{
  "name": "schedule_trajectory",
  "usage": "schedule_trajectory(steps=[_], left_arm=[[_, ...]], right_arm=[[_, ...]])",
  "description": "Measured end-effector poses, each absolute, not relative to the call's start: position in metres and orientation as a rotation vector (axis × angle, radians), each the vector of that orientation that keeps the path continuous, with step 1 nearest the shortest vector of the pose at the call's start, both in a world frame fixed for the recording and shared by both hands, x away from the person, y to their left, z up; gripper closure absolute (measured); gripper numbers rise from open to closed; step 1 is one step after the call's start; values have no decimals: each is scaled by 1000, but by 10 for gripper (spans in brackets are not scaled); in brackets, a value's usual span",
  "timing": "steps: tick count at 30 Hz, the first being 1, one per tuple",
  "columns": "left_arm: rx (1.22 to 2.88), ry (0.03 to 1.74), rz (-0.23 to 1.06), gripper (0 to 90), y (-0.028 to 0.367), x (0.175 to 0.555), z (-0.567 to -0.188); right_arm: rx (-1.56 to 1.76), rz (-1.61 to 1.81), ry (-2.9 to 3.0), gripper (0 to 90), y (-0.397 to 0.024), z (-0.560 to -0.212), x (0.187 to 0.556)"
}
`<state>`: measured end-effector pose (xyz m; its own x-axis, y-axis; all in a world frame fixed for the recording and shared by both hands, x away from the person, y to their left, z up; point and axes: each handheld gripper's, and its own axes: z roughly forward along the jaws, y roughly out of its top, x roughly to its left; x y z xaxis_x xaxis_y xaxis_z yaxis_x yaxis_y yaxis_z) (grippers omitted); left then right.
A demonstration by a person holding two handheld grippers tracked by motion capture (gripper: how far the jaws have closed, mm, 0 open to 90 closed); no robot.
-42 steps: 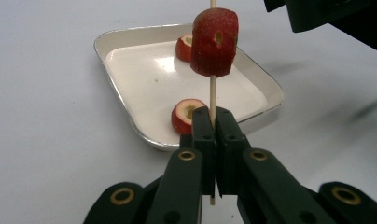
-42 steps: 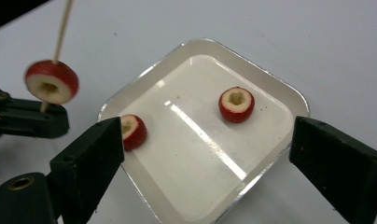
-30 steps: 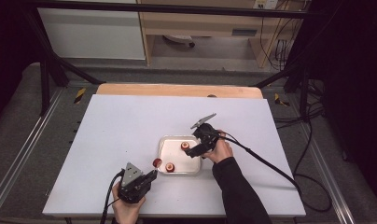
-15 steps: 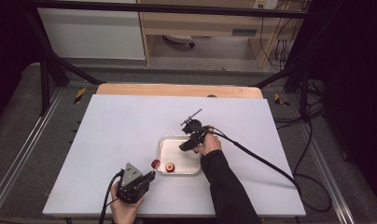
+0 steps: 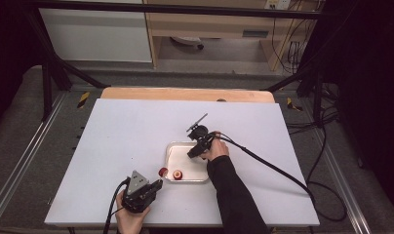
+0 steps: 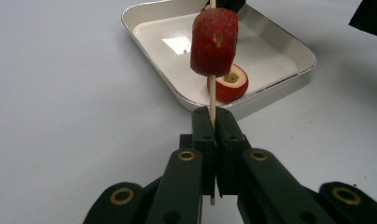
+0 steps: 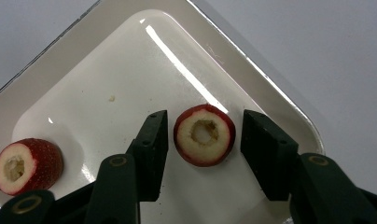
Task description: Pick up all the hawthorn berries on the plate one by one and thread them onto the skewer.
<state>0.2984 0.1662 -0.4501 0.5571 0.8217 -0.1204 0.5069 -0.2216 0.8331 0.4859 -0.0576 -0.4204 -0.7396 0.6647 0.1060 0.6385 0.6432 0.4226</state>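
Gripping a thin wooden skewer (image 6: 213, 100) between tightly clenched fingers, the left gripper (image 5: 139, 191) sits at the lower left of the high view, near the front edge of the white surface (image 5: 122, 136). In the left gripper view the skewer stands upright at the centre of the frame, and a red strawberry piece (image 6: 214, 41) is threaded on it, well above the fingertips.

A shallow white tray (image 5: 171, 150) lies at the middle of the high view, just right of that skewered piece. The right gripper (image 5: 196, 150) hangs over the tray's upper right part. In the right gripper view its fingers have just been closing and stand on either side of a hollowed strawberry slice (image 7: 204, 135) at the frame's centre, a narrow gap showing on each side, so nothing is clamped yet. This slice lies cut face up on the tray floor. A second hollowed slice (image 7: 27, 165) rests at the lower left of that frame, apart from the first and also inside the tray.
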Motion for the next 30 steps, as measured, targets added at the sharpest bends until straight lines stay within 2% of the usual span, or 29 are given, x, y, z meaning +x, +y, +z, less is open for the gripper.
schedule_trajectory(steps=[8, 17, 21, 30], left_arm=[[1892, 1078, 432, 881, 165, 298, -450], [1888, 1071, 447, 881, 164, 297, -450], [1885, 1058, 450, 881, 161, 294, -449], [1848, 1028, 462, 882, 150, 289, -448]], right_arm=[[1090, 676, 2811, 589, -57, -422, 486], [1107, 745, 2756, 597, -62, -408, 479], [1111, 871, 2699, 596, -67, -392, 470], [1178, 1381, 2483, 597, -90, -370, 441]])
